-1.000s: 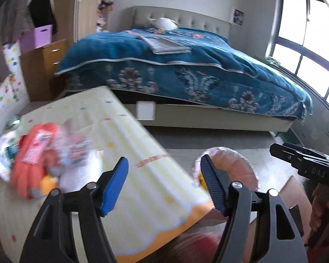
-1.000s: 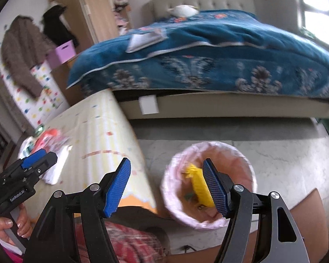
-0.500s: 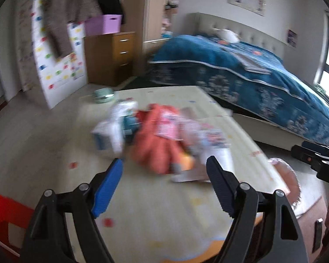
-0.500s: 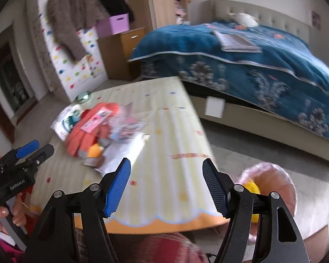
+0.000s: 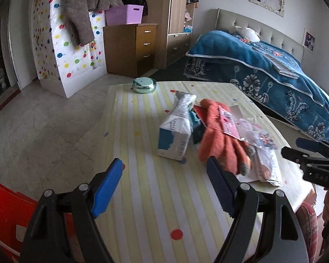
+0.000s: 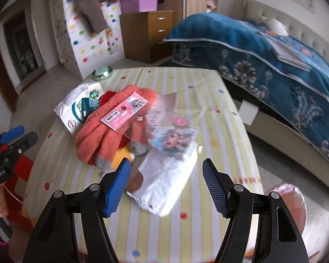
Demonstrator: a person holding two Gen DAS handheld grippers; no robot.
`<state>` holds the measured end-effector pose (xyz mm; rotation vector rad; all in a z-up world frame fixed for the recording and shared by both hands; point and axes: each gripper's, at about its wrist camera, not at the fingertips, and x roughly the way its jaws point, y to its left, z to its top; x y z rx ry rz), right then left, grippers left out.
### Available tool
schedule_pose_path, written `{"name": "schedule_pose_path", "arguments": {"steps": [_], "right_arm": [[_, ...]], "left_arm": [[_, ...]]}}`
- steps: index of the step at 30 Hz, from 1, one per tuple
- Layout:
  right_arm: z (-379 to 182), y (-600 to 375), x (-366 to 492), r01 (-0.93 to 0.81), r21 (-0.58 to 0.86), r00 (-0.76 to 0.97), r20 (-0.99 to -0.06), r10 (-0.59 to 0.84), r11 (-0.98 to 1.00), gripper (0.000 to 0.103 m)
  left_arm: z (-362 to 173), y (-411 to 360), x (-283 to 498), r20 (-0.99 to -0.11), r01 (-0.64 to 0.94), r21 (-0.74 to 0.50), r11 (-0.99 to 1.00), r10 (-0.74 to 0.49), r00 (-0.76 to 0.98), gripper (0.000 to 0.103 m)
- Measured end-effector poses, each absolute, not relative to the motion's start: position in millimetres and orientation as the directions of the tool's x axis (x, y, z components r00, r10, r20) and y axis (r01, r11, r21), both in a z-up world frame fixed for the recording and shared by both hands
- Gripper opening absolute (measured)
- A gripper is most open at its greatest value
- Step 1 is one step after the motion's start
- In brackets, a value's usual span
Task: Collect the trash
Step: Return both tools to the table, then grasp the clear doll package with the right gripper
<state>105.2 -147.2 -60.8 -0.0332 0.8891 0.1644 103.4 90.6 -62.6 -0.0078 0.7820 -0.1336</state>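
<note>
A pile lies on the yellow striped table (image 5: 142, 197) (image 6: 208, 225): a white and blue tissue pack (image 5: 174, 138) (image 6: 76, 107), orange gloves with a pink tag (image 5: 219, 135) (image 6: 118, 122), a cartoon-printed wrapper (image 6: 173, 135) (image 5: 258, 135) and a white plastic bag (image 6: 166, 179) (image 5: 267, 166). My left gripper (image 5: 164, 188) is open and empty above the table, short of the pile. My right gripper (image 6: 166, 186) is open and empty just above the white bag. A pink-lined trash bin (image 6: 289, 203) stands on the floor at the right.
A green round tin (image 5: 144, 84) (image 6: 103, 72) sits at the table's far edge. A blue-covered bed (image 5: 274, 74) stands at the right, a wooden drawer unit (image 5: 131, 48) and a dotted cabinet (image 5: 72, 50) behind. A red stool (image 5: 8, 219) is at the lower left.
Both grippers have swung left from the trash bin to the table and moved closer to the pile. Both stay open and empty.
</note>
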Motion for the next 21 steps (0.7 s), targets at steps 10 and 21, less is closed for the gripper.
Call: {"name": "schedule_pose_path", "arguments": {"steps": [10,21], "right_arm": [[-92.3,-120.0,142.0,-0.27,-0.118,0.573,-0.817,0.061,0.956,0.068],[-108.8,-121.7,163.9,-0.286,-0.119,0.574,-0.816,0.07,0.951,0.045]], "left_arm": [[-77.2,92.9,127.2,-0.708,0.08,-0.104,0.991,-0.13,0.694,0.077],[-82.5,78.4,139.7,-0.727,0.087,-0.079,0.993,-0.117,0.677,0.077]]}}
